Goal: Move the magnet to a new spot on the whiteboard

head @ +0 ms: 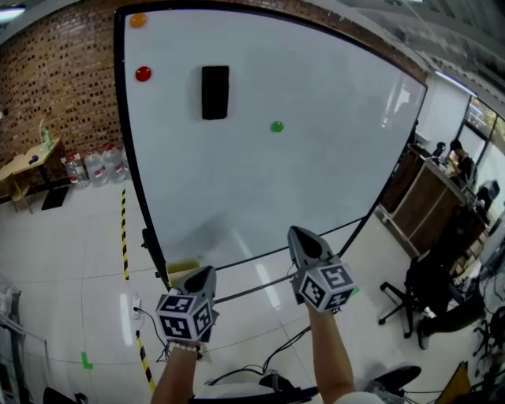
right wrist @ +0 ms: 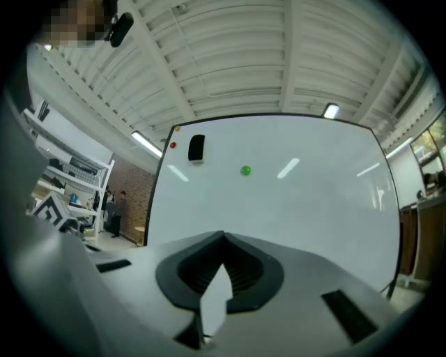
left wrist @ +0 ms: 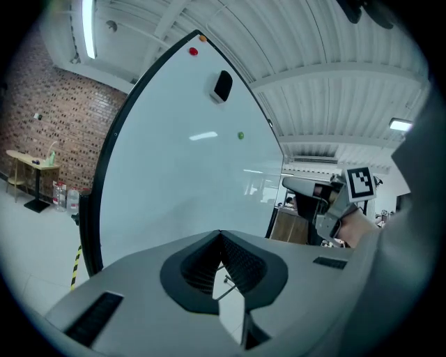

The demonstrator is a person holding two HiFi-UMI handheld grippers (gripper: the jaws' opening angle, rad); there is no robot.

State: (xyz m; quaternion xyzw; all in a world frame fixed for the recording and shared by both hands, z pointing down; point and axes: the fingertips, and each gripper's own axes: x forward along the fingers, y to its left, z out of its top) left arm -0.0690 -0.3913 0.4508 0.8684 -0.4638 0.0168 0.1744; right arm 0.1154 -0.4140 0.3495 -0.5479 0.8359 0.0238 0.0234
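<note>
A large whiteboard (head: 331, 181) stands in front of me. A small green magnet (head: 277, 126) sits near its middle, also visible in the left gripper view as the green magnet (left wrist: 240, 135) and in the right gripper view as the green magnet (right wrist: 245, 170). A red magnet (head: 143, 74) and an orange magnet (head: 138, 20) are at the top left, beside a black eraser (head: 215, 92). My left gripper (head: 207, 272) and right gripper (head: 298, 233) hang low before the board's bottom edge, well short of the magnets. Both are shut and hold nothing.
A brick wall (head: 63, 79) with a small wooden table (head: 28, 162) and water bottles (head: 95, 167) lies to the left. Yellow-black tape (head: 125, 237) runs along the floor. Wooden desks (head: 426, 201) and a black office chair (head: 422, 296) stand at the right. Cables (head: 260, 367) lie by my feet.
</note>
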